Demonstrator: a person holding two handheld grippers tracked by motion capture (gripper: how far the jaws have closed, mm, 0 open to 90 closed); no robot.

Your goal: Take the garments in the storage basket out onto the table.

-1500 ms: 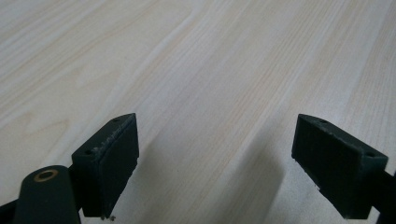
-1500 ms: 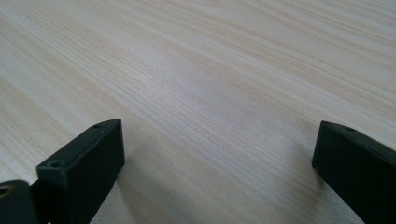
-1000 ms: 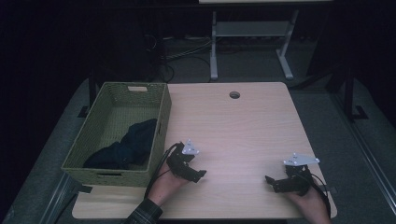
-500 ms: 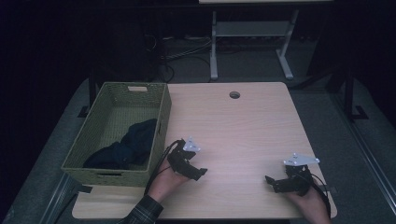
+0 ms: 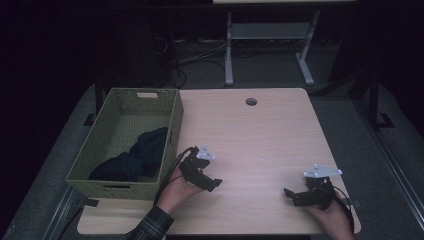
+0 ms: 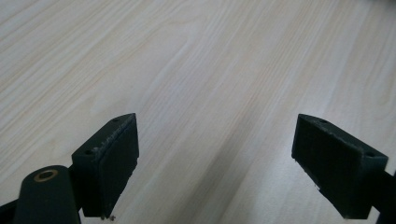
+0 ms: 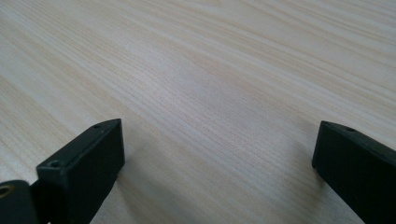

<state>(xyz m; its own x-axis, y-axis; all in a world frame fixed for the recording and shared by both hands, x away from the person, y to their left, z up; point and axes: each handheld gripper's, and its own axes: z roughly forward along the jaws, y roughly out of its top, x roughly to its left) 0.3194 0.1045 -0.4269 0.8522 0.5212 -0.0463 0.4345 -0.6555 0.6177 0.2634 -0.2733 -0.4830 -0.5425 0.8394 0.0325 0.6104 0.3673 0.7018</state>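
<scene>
The dark cloth (image 5: 136, 156) lies bunched inside the green woven basket (image 5: 172, 131), at the left of the high view. Just right of the basket's near corner, the left gripper (image 5: 210, 183) sits low over the wooden table (image 5: 260, 140), jaws spread wide with nothing between them (bare wood grain in its own view). The right gripper (image 5: 289, 194), at the lower right and well apart from the cloth, is likewise spread and empty, possibly resting on the tabletop.

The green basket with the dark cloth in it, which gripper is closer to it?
The left gripper. It sits just beside the green basket, near its front right corner. The right gripper is far across the table, near the other front corner. Both have open jaws and hold nothing. The dark cloth lies inside.
</scene>
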